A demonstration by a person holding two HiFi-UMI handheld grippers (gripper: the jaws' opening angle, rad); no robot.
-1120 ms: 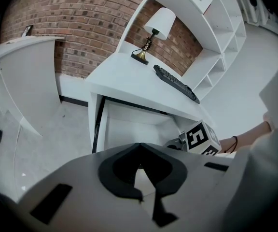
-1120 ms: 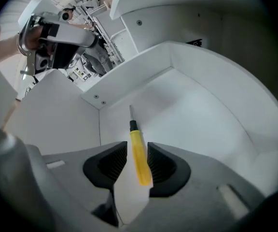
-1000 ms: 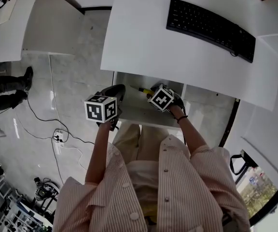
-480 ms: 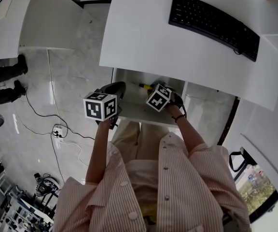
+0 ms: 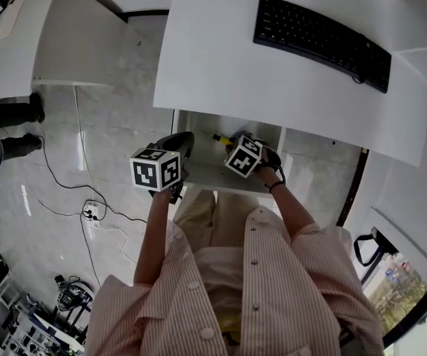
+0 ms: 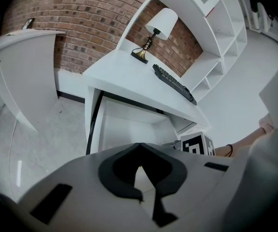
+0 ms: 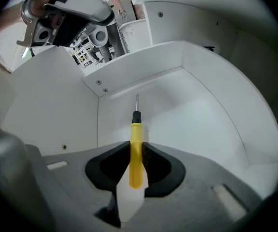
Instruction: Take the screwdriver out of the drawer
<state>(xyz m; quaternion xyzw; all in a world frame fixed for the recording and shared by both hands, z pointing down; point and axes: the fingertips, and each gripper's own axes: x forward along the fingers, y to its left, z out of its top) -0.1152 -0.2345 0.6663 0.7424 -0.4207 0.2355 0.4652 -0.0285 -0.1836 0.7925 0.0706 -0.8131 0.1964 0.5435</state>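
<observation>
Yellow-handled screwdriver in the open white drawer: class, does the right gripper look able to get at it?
Most likely yes. The right gripper is inside the open white drawer, and its jaws have just been closing and appear to press the yellow-handled screwdriver from both sides; nothing blocks it.

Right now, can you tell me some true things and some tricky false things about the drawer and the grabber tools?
The white drawer is pulled open. True.
The yellow-handled screwdriver sits between the right gripper's jaws. True; they have just been closing and now grip its handle.
The black keyboard lies inside the drawer. False: it lies on the white desk.
The left gripper holds the screwdriver. False: its jaws are together, with nothing between.
</observation>
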